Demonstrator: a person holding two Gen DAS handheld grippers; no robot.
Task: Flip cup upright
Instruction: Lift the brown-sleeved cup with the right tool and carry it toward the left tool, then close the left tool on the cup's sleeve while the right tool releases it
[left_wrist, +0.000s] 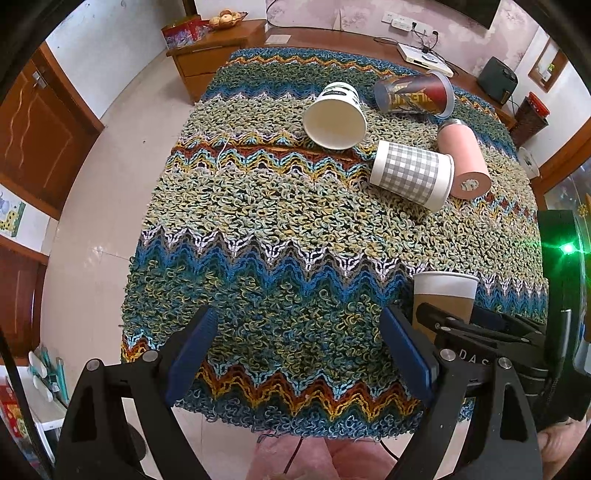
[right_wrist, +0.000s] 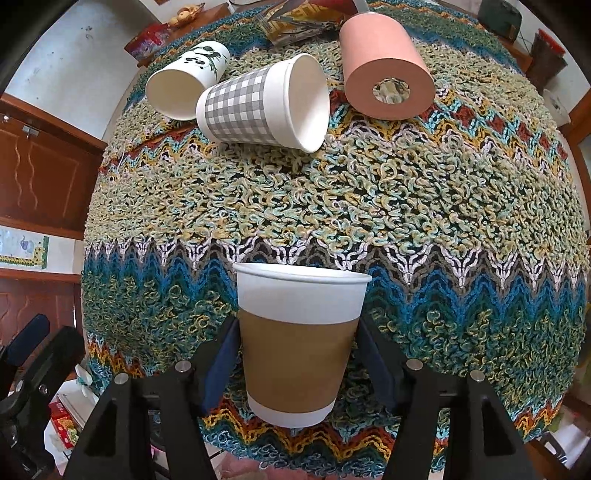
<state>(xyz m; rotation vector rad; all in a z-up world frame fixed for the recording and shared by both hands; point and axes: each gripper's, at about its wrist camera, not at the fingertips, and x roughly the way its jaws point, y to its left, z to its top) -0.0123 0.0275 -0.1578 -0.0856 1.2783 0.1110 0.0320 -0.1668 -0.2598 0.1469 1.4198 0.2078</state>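
Observation:
A white paper cup with a brown sleeve (right_wrist: 299, 343) stands upright between the fingers of my right gripper (right_wrist: 295, 365), which is shut on it above the near part of the knitted cloth. The same cup (left_wrist: 443, 299) shows at the right of the left wrist view, with the right gripper's black body in front of it. My left gripper (left_wrist: 299, 354) is open and empty over the cloth's near edge. A grey checked cup (right_wrist: 262, 107) (left_wrist: 412, 171), a panda-print cup (right_wrist: 184, 85) (left_wrist: 336, 114) and a pink cup (right_wrist: 384, 62) (left_wrist: 465, 158) lie on their sides further back.
A dark printed plastic cup (left_wrist: 415, 96) lies on its side at the far end. The knitted zigzag cloth (left_wrist: 280, 229) covers the table. A wooden cabinet (left_wrist: 218, 55) with a fruit bowl stands behind, a wooden door (left_wrist: 37, 122) at left.

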